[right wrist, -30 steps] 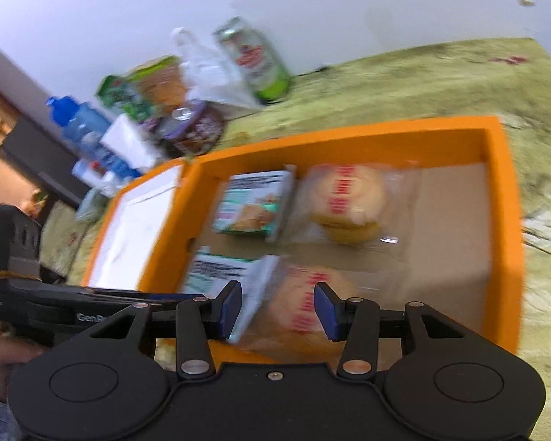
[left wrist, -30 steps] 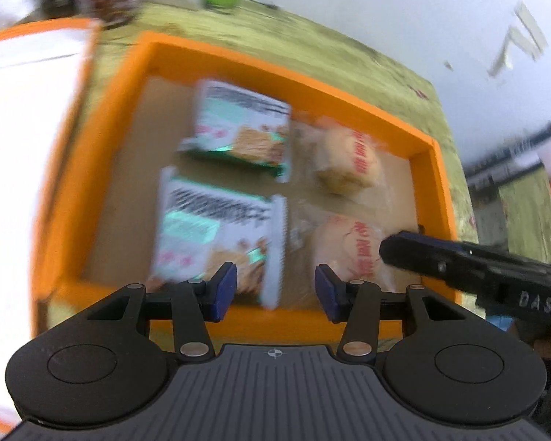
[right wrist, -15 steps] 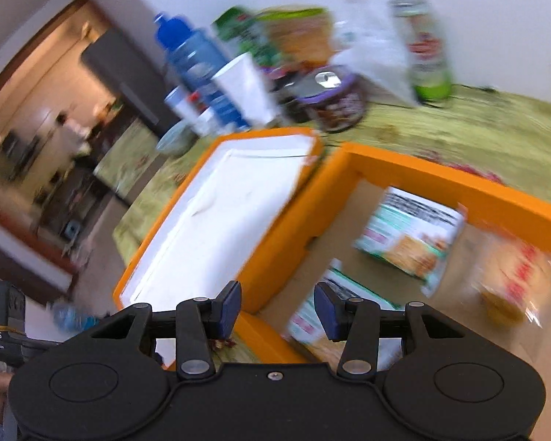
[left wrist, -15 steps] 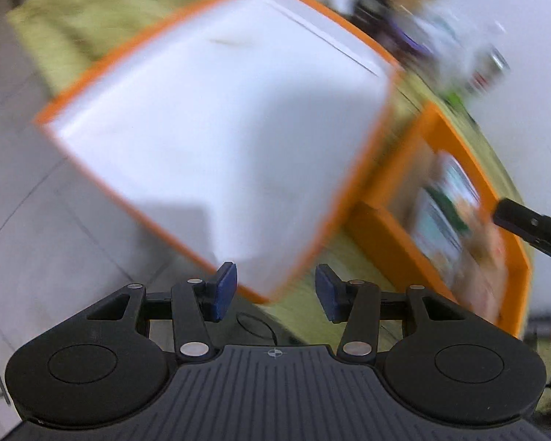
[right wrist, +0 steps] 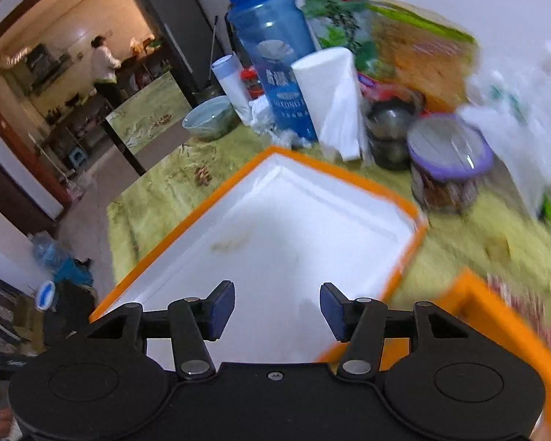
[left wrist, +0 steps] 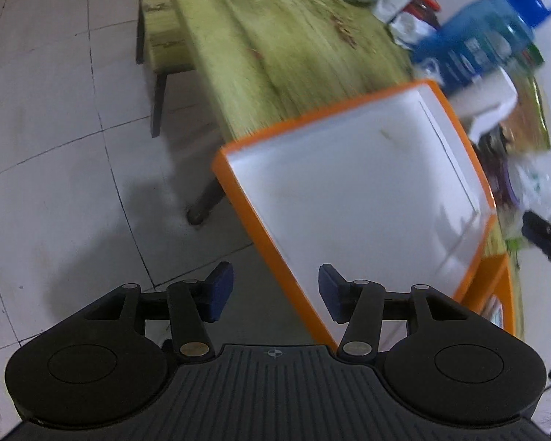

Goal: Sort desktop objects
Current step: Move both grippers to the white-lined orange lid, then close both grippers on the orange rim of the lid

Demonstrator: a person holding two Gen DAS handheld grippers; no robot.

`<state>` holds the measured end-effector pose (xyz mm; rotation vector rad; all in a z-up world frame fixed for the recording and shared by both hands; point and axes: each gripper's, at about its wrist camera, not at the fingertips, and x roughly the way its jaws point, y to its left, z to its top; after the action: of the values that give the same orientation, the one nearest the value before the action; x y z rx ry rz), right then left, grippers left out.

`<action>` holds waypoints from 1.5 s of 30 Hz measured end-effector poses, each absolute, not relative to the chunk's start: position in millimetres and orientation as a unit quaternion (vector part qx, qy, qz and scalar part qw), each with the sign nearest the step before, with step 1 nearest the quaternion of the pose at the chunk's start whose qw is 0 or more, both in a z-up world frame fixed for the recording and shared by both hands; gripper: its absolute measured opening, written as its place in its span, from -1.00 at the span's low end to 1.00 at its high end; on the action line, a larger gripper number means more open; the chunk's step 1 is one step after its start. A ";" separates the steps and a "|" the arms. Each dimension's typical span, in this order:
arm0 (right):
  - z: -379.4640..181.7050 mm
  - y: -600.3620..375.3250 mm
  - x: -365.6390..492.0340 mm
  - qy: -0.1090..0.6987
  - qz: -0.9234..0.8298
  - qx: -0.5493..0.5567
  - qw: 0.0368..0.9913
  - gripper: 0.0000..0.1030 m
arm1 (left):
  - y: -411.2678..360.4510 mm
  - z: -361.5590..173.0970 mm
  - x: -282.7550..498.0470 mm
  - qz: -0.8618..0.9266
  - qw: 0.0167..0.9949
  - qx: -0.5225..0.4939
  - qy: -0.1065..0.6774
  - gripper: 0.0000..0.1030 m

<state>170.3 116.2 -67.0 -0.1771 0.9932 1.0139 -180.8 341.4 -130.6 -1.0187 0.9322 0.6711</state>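
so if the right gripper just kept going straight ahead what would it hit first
Most likely the white inside of the empty orange-rimmed tray, which lies directly ahead of the open right gripper. Depth is hard to judge.

Both views are fisheye: straight lines bow hard toward the edges and the corners go dark. Lighting is cool, diffuse and fairly bright. The white tray (left wrist: pixel 356 198) interior is close to blown out in both views, with little surface detail. In the left wrist view, soft shadows lie on the floor tiles (left wrist: pixel 55 191) below the tabletop edge, and the blue bottle (left wrist: pixel 485 36) is motion-smeared. In the right wrist view, the right side is streaked, the purple-lidded jar (right wrist: pixel 448 161) is soft, and the back room (right wrist: pixel 73 62) is lit warm yellow. The gripper bodies stay sharp.
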 end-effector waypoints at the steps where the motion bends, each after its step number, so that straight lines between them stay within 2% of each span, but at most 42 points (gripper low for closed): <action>1: -68.9 127.6 176.5 0.450 0.463 -0.090 0.758 0.02 | 346.0 -133.6 -180.6 0.302 0.718 -0.463 0.423 0.03; 17: -128.2 274.5 249.6 0.403 0.443 -0.200 0.775 0.06 | 383.0 -180.4 -162.5 0.269 0.680 -0.542 0.415 0.05; 22: -139.8 299.0 256.5 0.416 0.447 -0.212 0.763 0.11 | 386.6 -185.6 -160.1 0.271 0.686 -0.535 0.412 0.05; 23: -143.2 306.0 254.8 0.410 0.449 -0.229 0.760 0.17 | 387.5 -185.8 -159.7 0.270 0.689 -0.535 0.409 0.04; 26: -151.6 320.3 252.8 0.387 0.438 -0.258 0.769 0.18 | 389.1 -185.5 -156.1 0.270 0.692 -0.525 0.415 0.03; 30: -165.7 333.9 261.4 0.421 0.431 -0.242 0.761 0.18 | 393.6 -190.8 -153.2 0.268 0.690 -0.528 0.415 -0.05; 34: -186.9 344.8 265.7 0.431 0.408 -0.275 0.757 0.18 | 400.7 -198.0 -149.8 0.274 0.685 -0.530 0.419 -0.20; 37: -189.7 343.4 272.4 0.449 0.402 -0.248 0.759 0.16 | 405.4 -201.7 -150.3 0.274 0.686 -0.533 0.413 -0.48; 38: -189.8 342.2 274.4 0.455 0.401 -0.238 0.758 0.13 | 406.7 -202.1 -151.4 0.273 0.686 -0.537 0.408 -0.50; 39: -189.4 340.9 274.8 0.458 0.403 -0.233 0.757 -0.01 | 408.2 -201.9 -152.4 0.274 0.686 -0.537 0.407 -0.51; 41: -187.4 339.5 271.9 0.456 0.401 -0.241 0.757 -0.16 | 411.0 -201.4 -154.5 0.275 0.686 -0.538 0.405 -0.55; 43: -185.7 337.9 268.4 0.454 0.398 -0.254 0.756 -0.22 | 411.4 -198.2 -159.2 0.278 0.689 -0.531 0.408 -0.56; 45: -181.2 331.9 264.4 0.455 0.399 -0.254 0.754 -0.50 | 410.4 -194.9 -166.5 0.281 0.691 -0.526 0.408 -0.57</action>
<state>264.4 331.9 -181.2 -0.5551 0.9934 0.8713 -166.5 410.4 -194.9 -1.1757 0.9120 0.6279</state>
